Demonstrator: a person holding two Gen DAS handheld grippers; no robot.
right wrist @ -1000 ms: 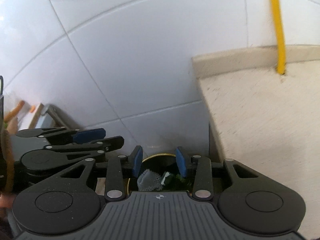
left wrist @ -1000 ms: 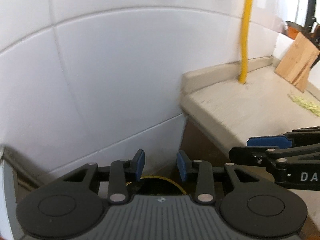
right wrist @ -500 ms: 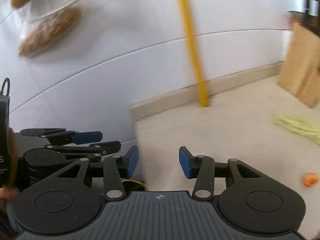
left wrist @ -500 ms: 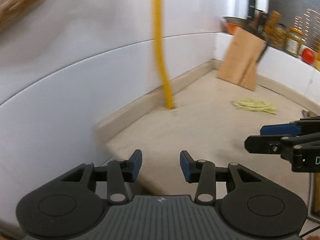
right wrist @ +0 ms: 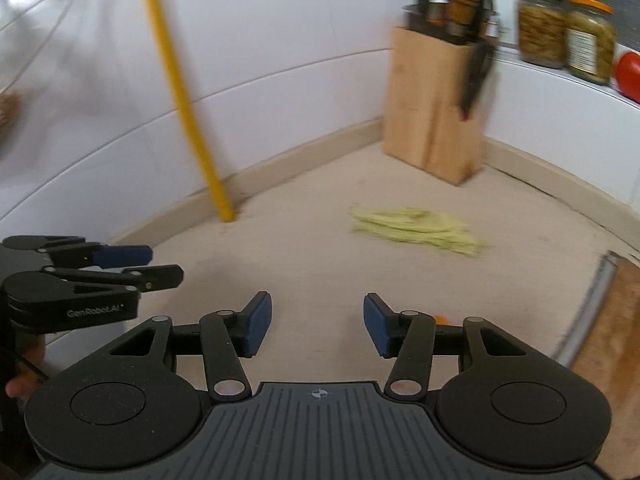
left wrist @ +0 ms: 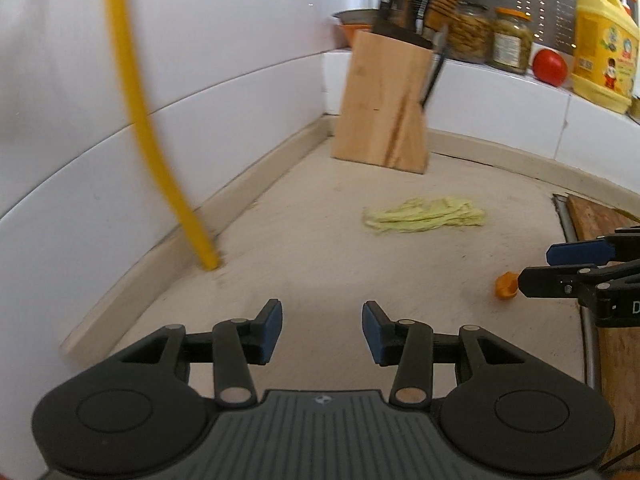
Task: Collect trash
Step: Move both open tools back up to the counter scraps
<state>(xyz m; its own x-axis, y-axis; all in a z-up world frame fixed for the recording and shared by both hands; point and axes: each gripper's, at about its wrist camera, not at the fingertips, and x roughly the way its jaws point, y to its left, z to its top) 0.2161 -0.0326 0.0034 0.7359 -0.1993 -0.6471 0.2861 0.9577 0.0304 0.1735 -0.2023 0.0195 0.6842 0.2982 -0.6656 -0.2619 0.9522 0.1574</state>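
Beige tabletop (left wrist: pixel 320 248) is mostly bare, white tiled walls closing two sides, so there is wide room in the middle. Wooden knife block (left wrist: pixel 384 100) sits tucked in the far corner, out of the way. Yellow pipe (left wrist: pixel 160 152) rises at the left wall. Pale yellow-green peel heap (left wrist: pixel 424 216) lies mid-tabletop, well apart from both claws. Small orange scrap (left wrist: pixel 505 285) lies just beside the right claw (right wrist: pixel 316 324). Both it and the left claw (left wrist: pixel 322 332) are empty, jaws opening, likely readying for pickup.
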